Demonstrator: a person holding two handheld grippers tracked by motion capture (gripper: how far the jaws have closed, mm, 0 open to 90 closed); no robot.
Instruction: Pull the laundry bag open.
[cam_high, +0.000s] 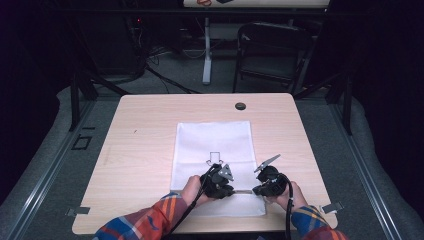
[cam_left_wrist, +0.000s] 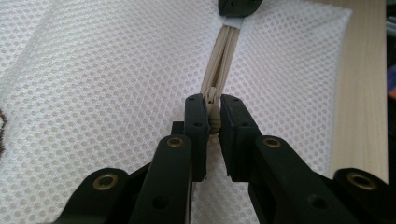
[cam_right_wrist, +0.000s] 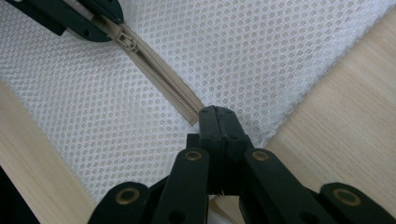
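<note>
Left gripper view: the zipper pull (cam_left_wrist: 213, 100) is pinched by the left tongs (cam_left_wrist: 212, 116) at centre; the zipper's end (cam_right_wrist: 194, 112) is clamped by the right tongs (cam_right_wrist: 215, 116). Unzipping the mesh bag (cam_high: 212, 145) seems underway; a steady pull is needed next.

White perforated mesh bag (cam_high: 212, 145) with beige zipper (cam_right_wrist: 161, 81); black grippers, left (cam_left_wrist: 214, 122) and right (cam_right_wrist: 217, 122); pale wood table (cam_high: 145, 125); red-blue-orange plaid sleeves (cam_high: 145, 222)
</note>
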